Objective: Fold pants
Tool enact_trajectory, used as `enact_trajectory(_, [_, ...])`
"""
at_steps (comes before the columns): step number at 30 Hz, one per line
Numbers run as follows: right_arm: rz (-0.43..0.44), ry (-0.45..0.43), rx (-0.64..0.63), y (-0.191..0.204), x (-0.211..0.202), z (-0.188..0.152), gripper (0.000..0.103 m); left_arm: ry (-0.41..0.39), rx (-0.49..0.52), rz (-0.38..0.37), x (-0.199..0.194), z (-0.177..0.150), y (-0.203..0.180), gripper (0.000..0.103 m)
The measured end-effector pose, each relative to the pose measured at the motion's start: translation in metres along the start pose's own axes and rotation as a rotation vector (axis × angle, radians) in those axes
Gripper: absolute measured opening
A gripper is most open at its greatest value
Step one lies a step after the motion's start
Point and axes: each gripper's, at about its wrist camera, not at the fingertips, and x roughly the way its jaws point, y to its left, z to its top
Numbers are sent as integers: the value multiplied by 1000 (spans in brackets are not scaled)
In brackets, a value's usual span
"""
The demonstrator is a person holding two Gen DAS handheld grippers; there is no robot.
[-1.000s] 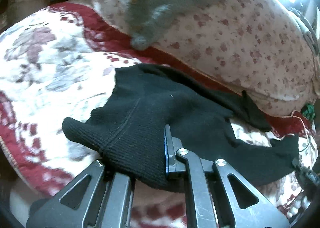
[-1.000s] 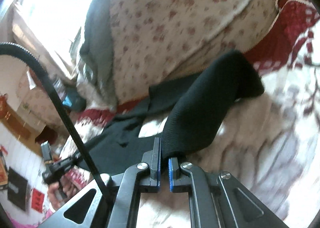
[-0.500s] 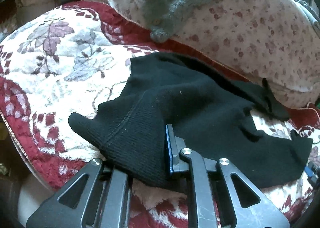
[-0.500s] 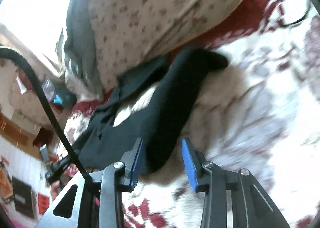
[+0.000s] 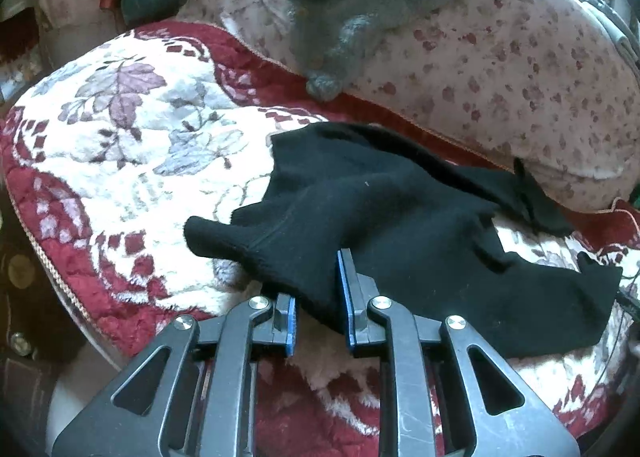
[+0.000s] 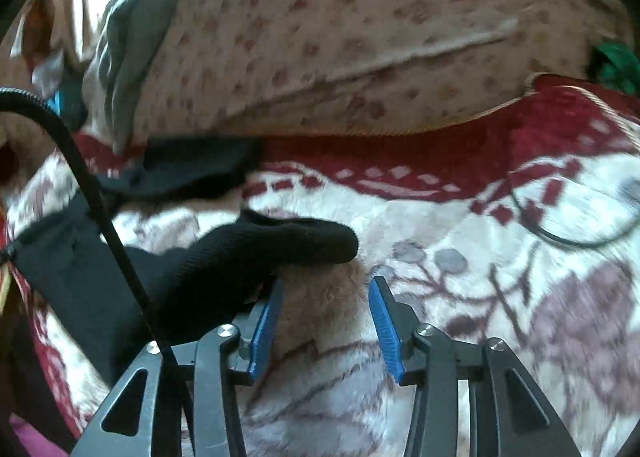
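Black knit pants (image 5: 392,225) lie rumpled on a red and white floral blanket (image 5: 132,145). In the left wrist view my left gripper (image 5: 318,289) has its jaws slightly apart, with a fold of the pants' near edge lying between the blue pads. In the right wrist view my right gripper (image 6: 326,297) is open and empty. The pants (image 6: 224,261) lie just left of it, one black end resting over the left pad (image 6: 268,321).
A pink flowered quilt (image 5: 500,57) is heaped along the far side, with a grey knit garment (image 5: 352,9) on top. A thin black cable (image 6: 560,233) lies on the blanket at right. The blanket's edge drops off at left (image 5: 40,257).
My right gripper has opened, let go of the pants end and moved off to the right. My left gripper's jaws have parted and the cloth has slackened onto the blanket.
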Motion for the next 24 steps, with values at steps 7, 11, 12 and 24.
enact_trajectory(7, [-5, -20, -65, -8, 16, 14, 43, -56, 10, 10, -17, -2, -1, 17])
enact_trajectory(11, [78, -64, -107, 0, 25, 19, 23, -54, 10, -6, -15, -3, 0, 17])
enact_trajectory(12, [100, -62, -100, 1, 28, 20, 19, -43, 2, -18, -12, -4, 0, 17])
enact_trajectory(24, [191, -185, 119, -21, -19, 11, 5, 26, -117, -38, 1, -19, 37, 32])
